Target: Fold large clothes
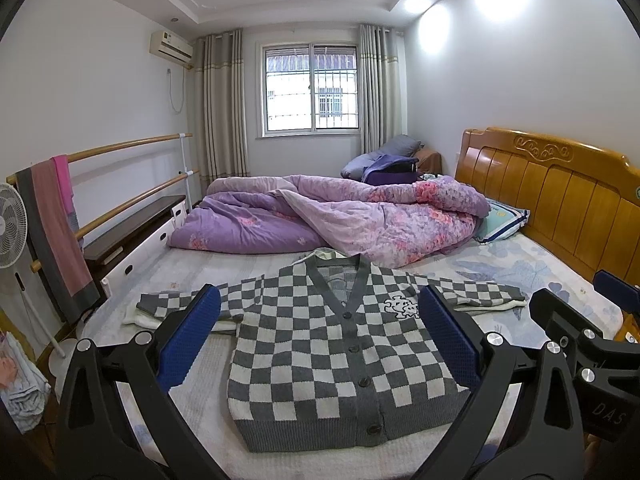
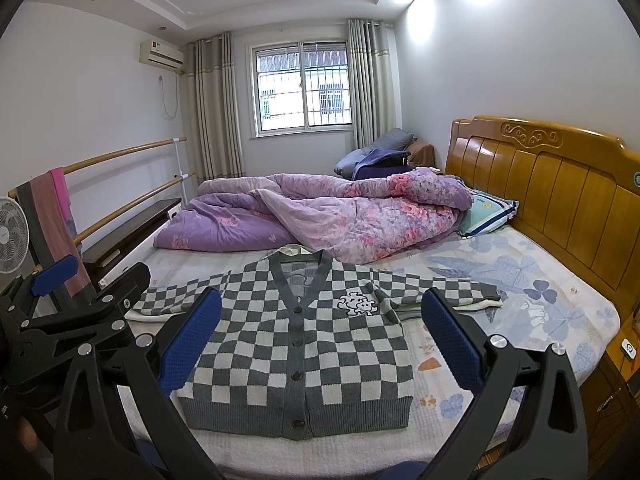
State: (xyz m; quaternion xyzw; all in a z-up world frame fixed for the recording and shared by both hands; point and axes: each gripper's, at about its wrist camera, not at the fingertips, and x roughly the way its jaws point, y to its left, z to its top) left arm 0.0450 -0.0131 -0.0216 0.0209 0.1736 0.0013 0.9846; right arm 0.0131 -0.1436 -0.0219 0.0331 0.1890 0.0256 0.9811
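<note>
The checkered cardigan [image 1: 320, 344] is lying flat and buttoned on the bed sheet [image 1: 552, 280], sleeves spread out to both sides, collar pointing away from both tongs toward the purple floral quilt [image 1: 340, 216]. The left gripper [image 1: 320, 332] is hovering above the cardigan with its jaws spread wide and nothing between them; its blue pads [image 1: 188, 336] are framing the garment's body, the hem lying closest to it. The right gripper [image 2: 322, 336] is hanging likewise over the cardigan [image 2: 296, 344], released and empty, its blue pads [image 2: 452, 340] straddling the buttoned front. Just beyond the right tongs' far pad the right sleeve is resting on the flower-printed sheet [image 2: 540, 280]. The wooden headboard [image 2: 560, 184] is standing well off to the right of both tongs, the quilt [image 2: 320, 212] bunched beyond the collar.
</note>
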